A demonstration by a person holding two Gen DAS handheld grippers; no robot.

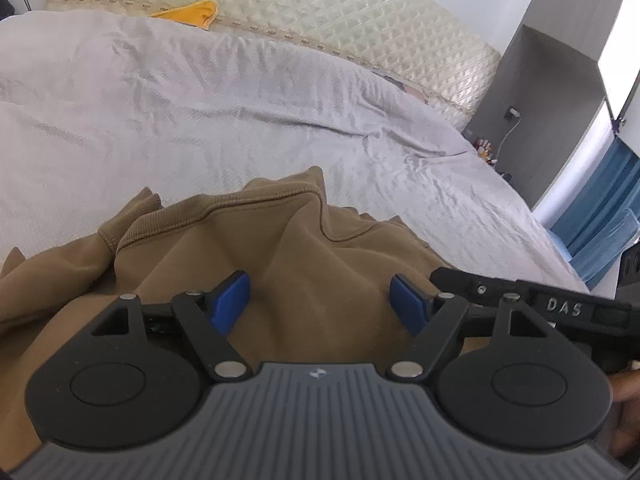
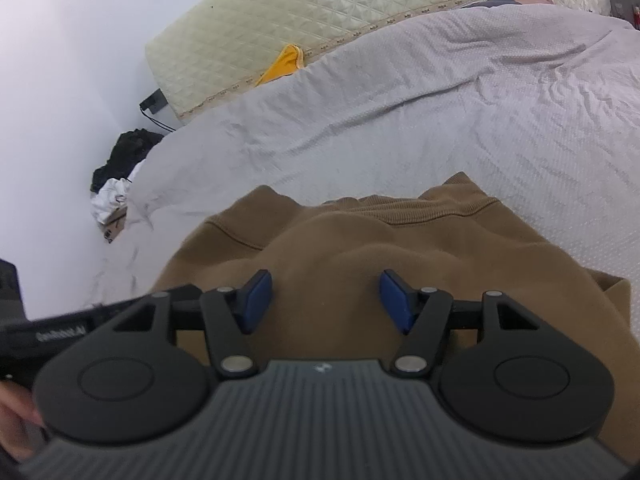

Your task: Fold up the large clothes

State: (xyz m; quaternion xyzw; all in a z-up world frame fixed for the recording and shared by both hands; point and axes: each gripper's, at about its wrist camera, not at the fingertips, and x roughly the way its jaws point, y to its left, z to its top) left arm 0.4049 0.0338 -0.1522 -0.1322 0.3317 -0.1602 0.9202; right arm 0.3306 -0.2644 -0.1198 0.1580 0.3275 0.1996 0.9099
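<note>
A tan-brown sweatshirt (image 1: 304, 248) of soft, matte knit is lying on a bed, spread over a pale grey bedspread (image 1: 192, 112) whose fine dotted weave is rippling in shallow creases. The garment is sitting at the near side of the bed, directly under both tools, and is bunching into broad rounded folds rather than lying flat. A ribbed band with a stitched seam is running along its far edge, and in the left wrist view this edge is curling into a raised lip with a small peak. The long axis of the garment cannot be told, since its near part is hidden beneath the tools. The left tongs (image 1: 320, 304) are standing wide apart above the brown cloth, the blue pads (image 1: 230, 302) clear of the fabric and nothing gripped between them. The right tongs (image 2: 325, 300) are standing moderately apart over the same garment, likewise gripping nothing. In the left wrist view, a black bar of the other tool, lettered in raised characters, is crossing the right edge. Beyond the bedspread, a cream quilted mattress (image 2: 280, 4) with a diamond-stitched, glossy surface is leaning against the white wall, and a crumpled yellow cloth (image 2: 282, 66) is resting at its base.
</note>
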